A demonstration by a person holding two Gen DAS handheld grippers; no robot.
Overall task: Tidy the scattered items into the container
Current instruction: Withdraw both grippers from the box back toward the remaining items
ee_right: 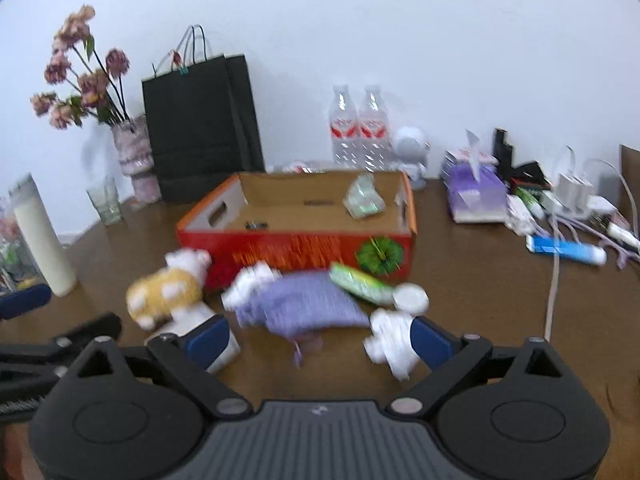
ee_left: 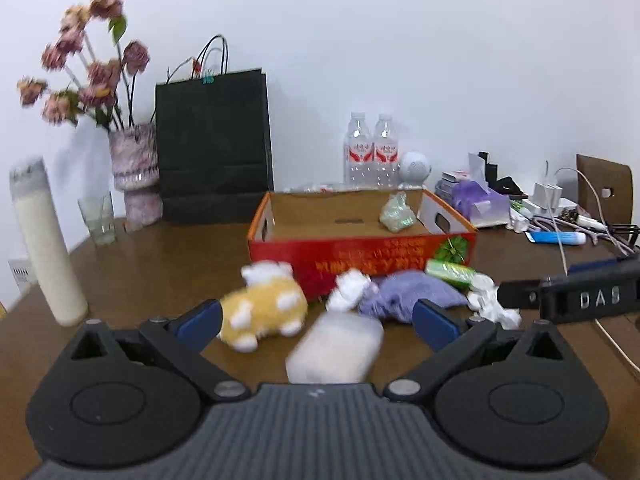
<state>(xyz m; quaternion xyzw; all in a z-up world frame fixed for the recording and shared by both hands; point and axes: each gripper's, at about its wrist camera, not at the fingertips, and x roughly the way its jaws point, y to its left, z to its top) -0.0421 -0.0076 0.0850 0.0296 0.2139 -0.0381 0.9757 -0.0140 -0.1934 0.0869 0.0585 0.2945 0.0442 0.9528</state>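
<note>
A red cardboard box [ee_left: 360, 252] [ee_right: 296, 248] stands open on the brown table with a crumpled clear wrapper [ee_left: 396, 210] [ee_right: 364, 200] inside. In front of it lie a yellow-and-white plush toy [ee_left: 262, 308] [ee_right: 166, 292], a white tissue pack [ee_left: 336, 350] [ee_right: 208, 328], a purple cloth pouch [ee_left: 412, 290] [ee_right: 308, 304], a green packet [ee_left: 450, 272] [ee_right: 360, 280] and crumpled white paper [ee_left: 494, 304] [ee_right: 390, 340]. My left gripper [ee_left: 318, 324] is open, empty, above the tissue pack. My right gripper [ee_right: 320, 340] is open, empty, before the pouch; it also shows in the left wrist view [ee_left: 576, 296].
A black paper bag [ee_left: 214, 148], a vase of dried flowers [ee_left: 134, 160], a glass [ee_left: 98, 216] and a tall white bottle [ee_left: 44, 244] stand at the left back. Two water bottles [ee_left: 372, 152], a purple tissue box [ee_right: 476, 192], chargers and cables [ee_right: 572, 200] crowd the right.
</note>
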